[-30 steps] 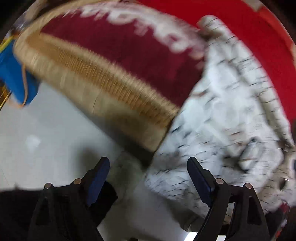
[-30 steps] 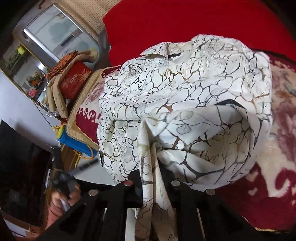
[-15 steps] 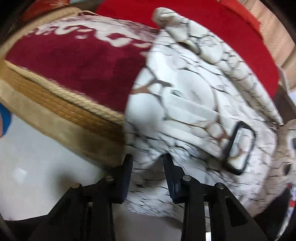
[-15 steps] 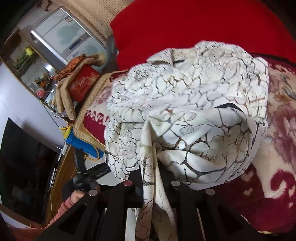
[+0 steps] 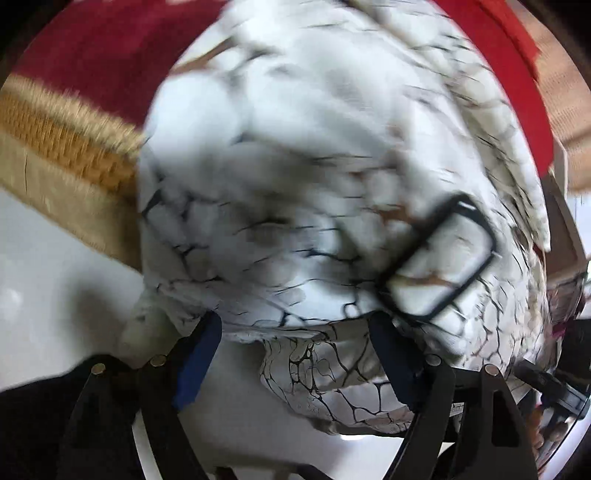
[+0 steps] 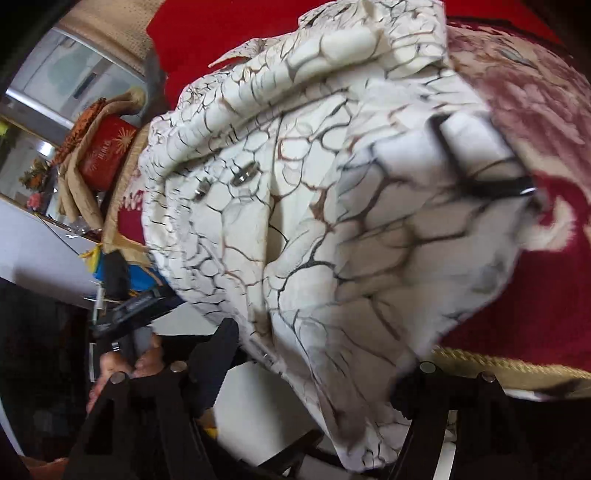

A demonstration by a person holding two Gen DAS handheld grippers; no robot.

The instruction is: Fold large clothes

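A white garment [image 5: 314,177] with a black crackle print lies bunched on the edge of a red blanket, its hem hanging over. It carries a black-outlined rectangular patch [image 5: 439,258]. My left gripper [image 5: 295,354] is low at the hem, its jaws opening wide; the blue pads [image 5: 199,354] stand apart and cloth hangs between them without being pressed. In the right wrist view the same garment [image 6: 314,221] fills the middle. My right gripper [image 6: 314,376] is at its lower edge with its jaws opening, and loose cloth drapes between its fingers.
The red blanket [image 6: 535,277] has cream flowers and a gold fringed border [image 5: 55,147], with a plain red sheet [image 6: 229,29] behind. Pale floor [image 5: 55,295] lies below the edge. A red box [image 6: 107,151] and clutter sit at the left; a hand [image 6: 118,365] holds the other gripper there.
The right gripper let go of the fold it pinched and dropped closer to the garment. The left gripper moved onto the hem, narrowed its jaws, then spread them wide again.
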